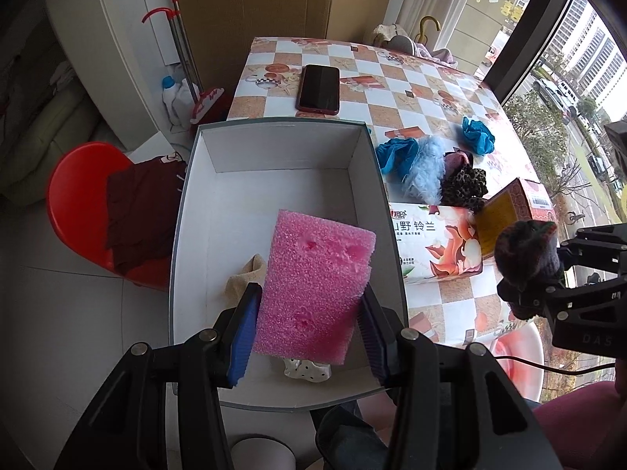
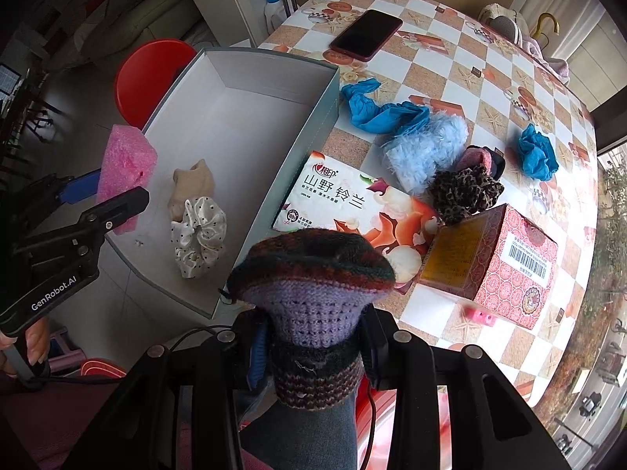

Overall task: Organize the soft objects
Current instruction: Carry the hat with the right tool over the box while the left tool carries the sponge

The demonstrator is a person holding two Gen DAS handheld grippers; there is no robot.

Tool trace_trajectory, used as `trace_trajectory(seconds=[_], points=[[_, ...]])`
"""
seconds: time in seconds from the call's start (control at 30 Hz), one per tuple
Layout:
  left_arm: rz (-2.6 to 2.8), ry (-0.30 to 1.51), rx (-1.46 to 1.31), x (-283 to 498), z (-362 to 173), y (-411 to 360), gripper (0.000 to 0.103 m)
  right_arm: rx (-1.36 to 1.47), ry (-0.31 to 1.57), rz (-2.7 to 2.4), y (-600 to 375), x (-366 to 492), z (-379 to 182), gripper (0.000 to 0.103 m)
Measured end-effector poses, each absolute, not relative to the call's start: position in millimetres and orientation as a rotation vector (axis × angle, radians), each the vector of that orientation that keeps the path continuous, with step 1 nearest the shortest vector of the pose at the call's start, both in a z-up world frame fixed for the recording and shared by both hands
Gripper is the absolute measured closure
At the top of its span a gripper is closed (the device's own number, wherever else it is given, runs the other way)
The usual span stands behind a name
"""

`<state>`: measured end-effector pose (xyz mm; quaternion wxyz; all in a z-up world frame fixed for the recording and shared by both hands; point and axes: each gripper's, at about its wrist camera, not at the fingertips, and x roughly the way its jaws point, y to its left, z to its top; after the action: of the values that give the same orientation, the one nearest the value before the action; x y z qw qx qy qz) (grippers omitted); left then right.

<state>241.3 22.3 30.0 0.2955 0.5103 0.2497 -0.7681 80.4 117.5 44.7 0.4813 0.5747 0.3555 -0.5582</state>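
My left gripper (image 1: pixel 307 321) is shut on a pink foam sponge (image 1: pixel 315 282) and holds it over the near end of the open grey box (image 1: pixel 274 149). The sponge also shows in the right wrist view (image 2: pixel 125 168). Inside the box lie a beige cloth (image 2: pixel 192 188) and a white dotted scrunchie (image 2: pixel 200 235). My right gripper (image 2: pixel 313 348) is shut on a knitted purple and dark sock (image 2: pixel 313 290), held near the table's front edge. The sock also shows in the left wrist view (image 1: pixel 527 252). On the table lie a fluffy light-blue piece (image 2: pixel 425 152), a leopard scrunchie (image 2: pixel 464 192) and blue cloths (image 2: pixel 376 111).
A tissue pack (image 2: pixel 352 203) lies beside the box. A red patterned carton (image 2: pixel 497 262) stands to its right. A phone (image 2: pixel 366 33) lies at the far side of the checkered table (image 2: pixel 490 78). A red chair (image 1: pixel 78 196) with dark cloth stands left of the box.
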Motion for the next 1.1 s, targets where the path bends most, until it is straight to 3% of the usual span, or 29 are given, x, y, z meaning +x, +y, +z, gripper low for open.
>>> trace_trajectory(seconds=[1.1], points=[[-1.9, 0.767, 1.317, 276.6, 15.8, 7.4, 0.051, 1.309, 0.92, -1.232, 63.5, 121.0, 36.7, 0.064]])
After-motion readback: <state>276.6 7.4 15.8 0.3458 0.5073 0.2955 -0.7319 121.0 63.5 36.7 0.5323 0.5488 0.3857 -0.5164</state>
